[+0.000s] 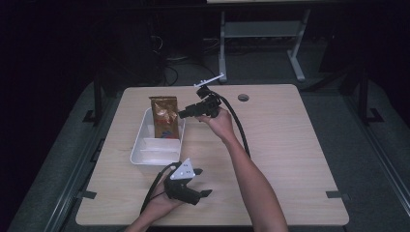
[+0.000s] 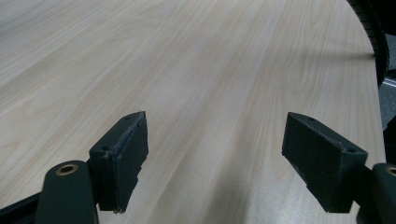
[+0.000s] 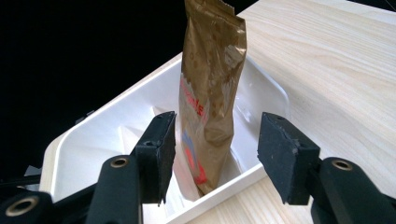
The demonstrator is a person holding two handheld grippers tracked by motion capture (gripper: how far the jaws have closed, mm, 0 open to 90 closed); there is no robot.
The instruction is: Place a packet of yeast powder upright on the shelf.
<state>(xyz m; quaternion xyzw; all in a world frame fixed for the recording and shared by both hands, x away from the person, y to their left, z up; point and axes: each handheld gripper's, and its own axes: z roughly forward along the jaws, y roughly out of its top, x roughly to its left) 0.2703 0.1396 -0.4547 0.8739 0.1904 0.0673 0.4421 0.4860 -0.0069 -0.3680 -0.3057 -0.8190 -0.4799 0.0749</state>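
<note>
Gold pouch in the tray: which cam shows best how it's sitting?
The right gripper view: the gold pouch stands upright in the far end of the white tray, close up, beyond the open right gripper, untouched. The high view shows the pouch small, at the tray's far end. The left gripper view looks across bare table.
</note>
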